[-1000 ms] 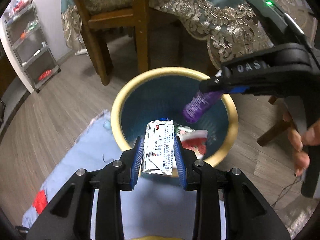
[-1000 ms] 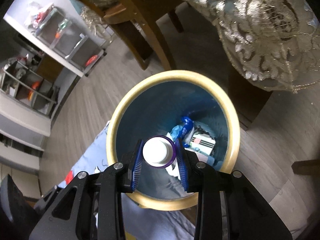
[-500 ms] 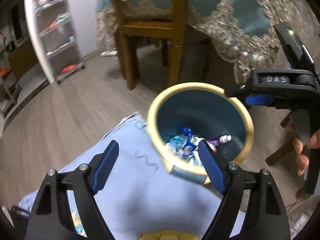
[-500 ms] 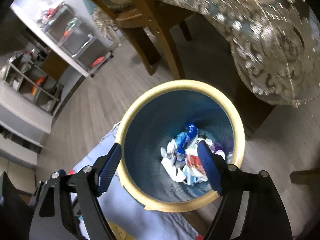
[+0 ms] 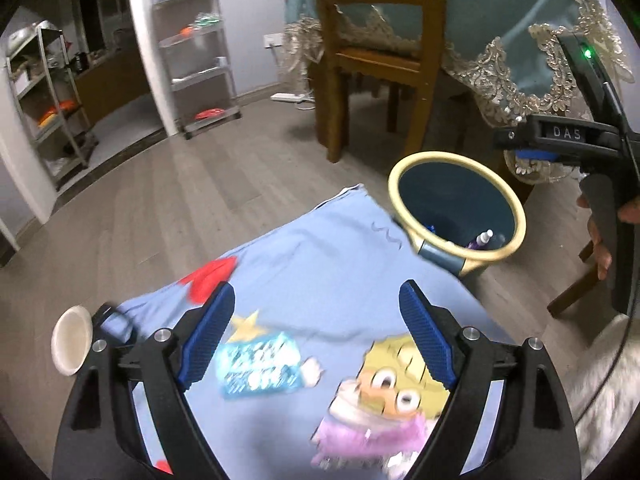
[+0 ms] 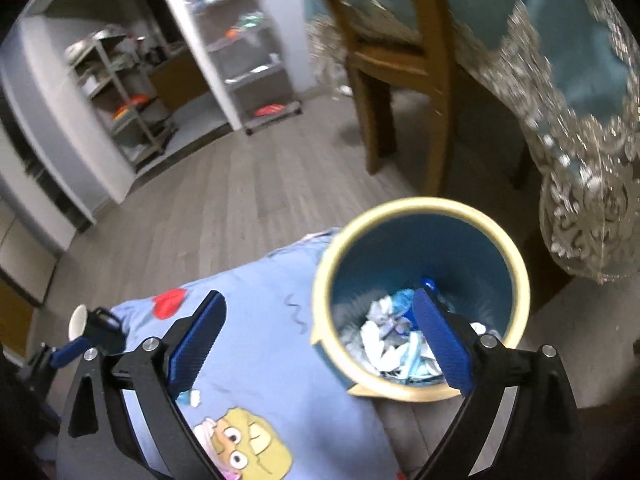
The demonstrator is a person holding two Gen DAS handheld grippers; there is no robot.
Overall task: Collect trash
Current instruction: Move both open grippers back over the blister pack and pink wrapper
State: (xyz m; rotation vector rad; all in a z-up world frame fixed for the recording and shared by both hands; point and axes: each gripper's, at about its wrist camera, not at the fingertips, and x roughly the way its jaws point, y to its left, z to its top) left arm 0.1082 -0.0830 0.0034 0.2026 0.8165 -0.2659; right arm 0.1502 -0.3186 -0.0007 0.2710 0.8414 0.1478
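Grey wood floor (image 5: 168,200) runs back to a chair (image 5: 380,60) and a lace-edged tablecloth (image 5: 520,76), with the bin (image 5: 404,172) standing in front of them at the corner of a blue cartoon blanket (image 5: 312,260). I hold my left claw (image 5: 316,340) above the blanket on the near side of the bin, tilted down, jaws spread wide with nothing between them. My right claw (image 6: 320,344) hangs beside the bin's near rim, angled down, jaws just as wide and empty; one finger (image 6: 438,344) crosses the bin's mouth. Trash (image 6: 392,340) lies heaped in the bin's bottom, a purple bottle (image 5: 482,238) among it. Left of the bin, at the blanket's far edge, sits a small white cup (image 5: 72,340).
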